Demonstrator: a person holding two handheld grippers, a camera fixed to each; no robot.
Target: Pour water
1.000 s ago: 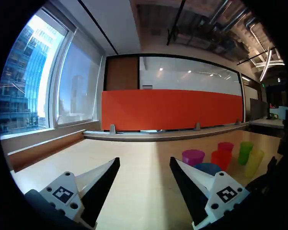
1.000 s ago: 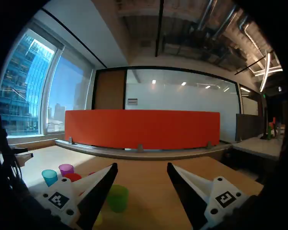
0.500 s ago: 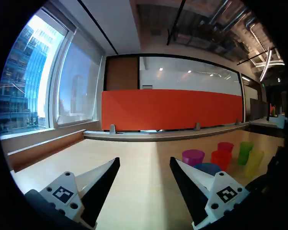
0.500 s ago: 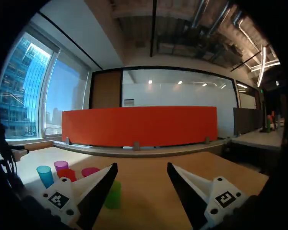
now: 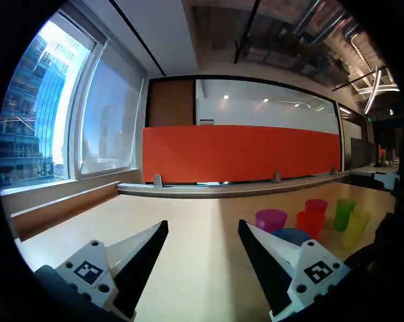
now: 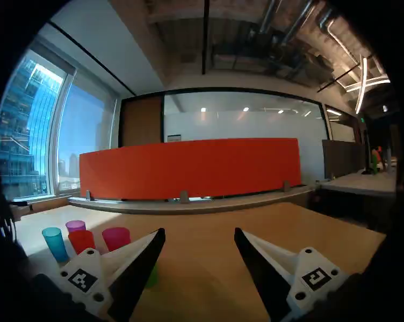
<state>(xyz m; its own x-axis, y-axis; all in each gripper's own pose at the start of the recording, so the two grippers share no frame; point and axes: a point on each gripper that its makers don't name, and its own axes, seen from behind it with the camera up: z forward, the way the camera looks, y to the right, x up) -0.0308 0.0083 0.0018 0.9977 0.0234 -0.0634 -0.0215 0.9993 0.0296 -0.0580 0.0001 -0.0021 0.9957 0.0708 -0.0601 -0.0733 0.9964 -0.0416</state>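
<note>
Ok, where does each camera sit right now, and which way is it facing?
Left gripper view: rides the left claw, low over the table, facing the orange partition; the claw shows open at the bottom, coloured cups to its right.
Right gripper view: rides the right claw, facing the same partition; the claw shows open, the cups to its left.
Shared: table, partition, cups, window.
</note>
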